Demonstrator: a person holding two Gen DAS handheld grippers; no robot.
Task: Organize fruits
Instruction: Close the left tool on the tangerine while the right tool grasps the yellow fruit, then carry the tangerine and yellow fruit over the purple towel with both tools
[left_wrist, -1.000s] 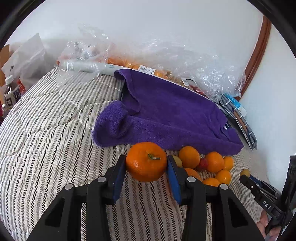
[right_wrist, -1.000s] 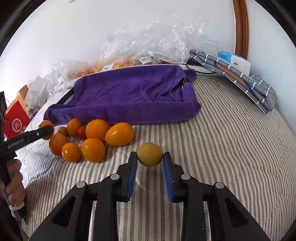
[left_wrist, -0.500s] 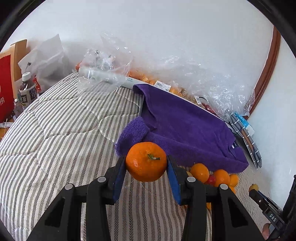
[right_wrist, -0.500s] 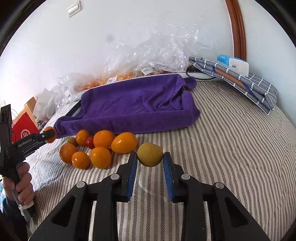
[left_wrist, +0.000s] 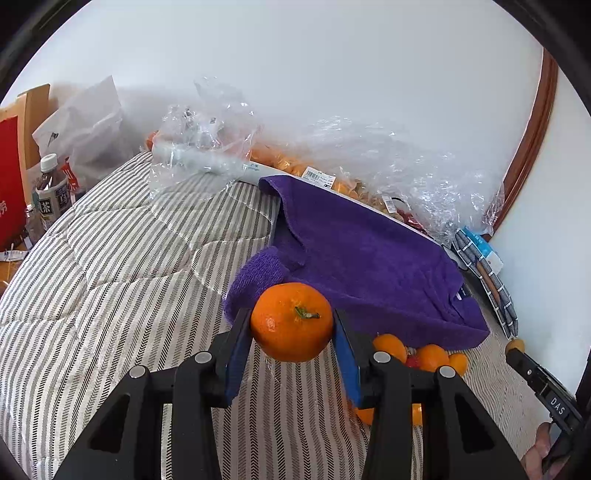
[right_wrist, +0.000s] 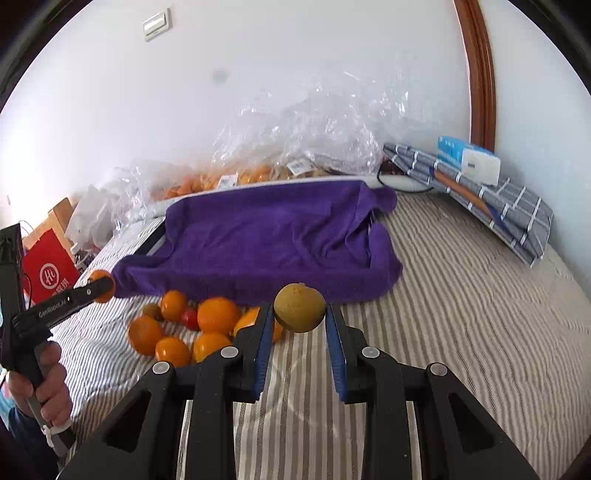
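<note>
Mandarin (left_wrist: 291, 322) clamped in left gripper (left_wrist: 291, 334), airborne.

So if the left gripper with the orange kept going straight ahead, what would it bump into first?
Probably the purple towel: its rolled corner sits just beyond the orange that the left gripper holds, though depth is hard to judge.

fruit pile (right_wrist: 192, 328) before towel (right_wrist: 266, 236) (on bed (right_wrist: 461, 314))

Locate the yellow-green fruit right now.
In the right wrist view the yellow-green fruit sits clamped in the right gripper, lifted off the striped bedding, just right of the loose fruit pile and in front of the purple towel.
</note>
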